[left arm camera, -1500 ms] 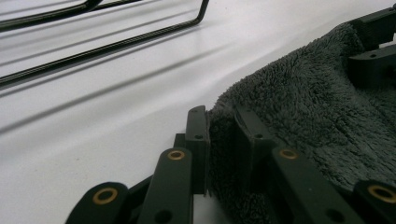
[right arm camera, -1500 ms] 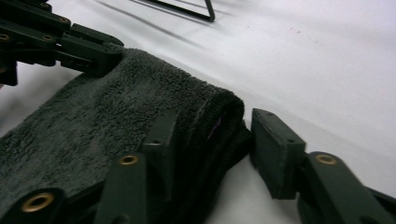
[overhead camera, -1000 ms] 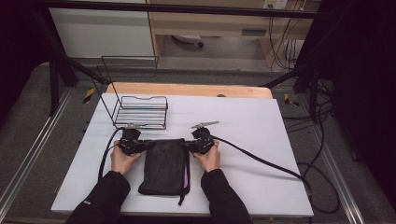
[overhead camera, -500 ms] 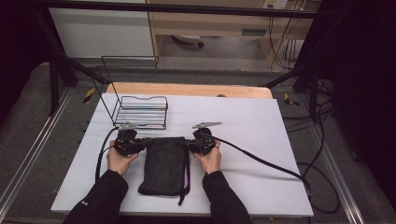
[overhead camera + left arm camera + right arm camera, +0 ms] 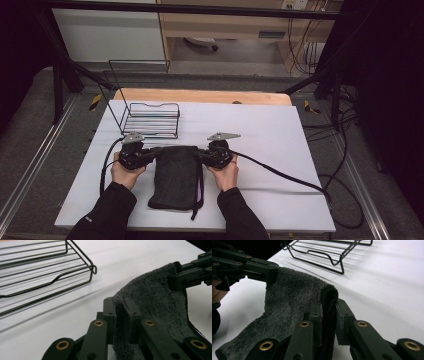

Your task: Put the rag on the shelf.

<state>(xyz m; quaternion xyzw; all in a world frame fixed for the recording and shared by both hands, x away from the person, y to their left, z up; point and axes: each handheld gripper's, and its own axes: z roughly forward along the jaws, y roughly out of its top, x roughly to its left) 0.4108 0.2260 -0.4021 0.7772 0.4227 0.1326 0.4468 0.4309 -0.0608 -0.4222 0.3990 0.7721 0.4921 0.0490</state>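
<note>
Two grippers pinch one towel

Both far corners of a dark grey towel [image 5: 176, 172] are clamped, one by the left hand-held gripper [image 5: 151, 155], one by the right hand-held gripper [image 5: 200, 154]. Its near end lies on the white tabletop [image 5: 280, 150], near a wire rack [image 5: 150, 119].

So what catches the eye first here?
A dark grey towel at the near middle of the white table, pinched at its two far corners by the left gripper and right gripper. Behind it, at the table's far left, stands a black wire rack.
</note>
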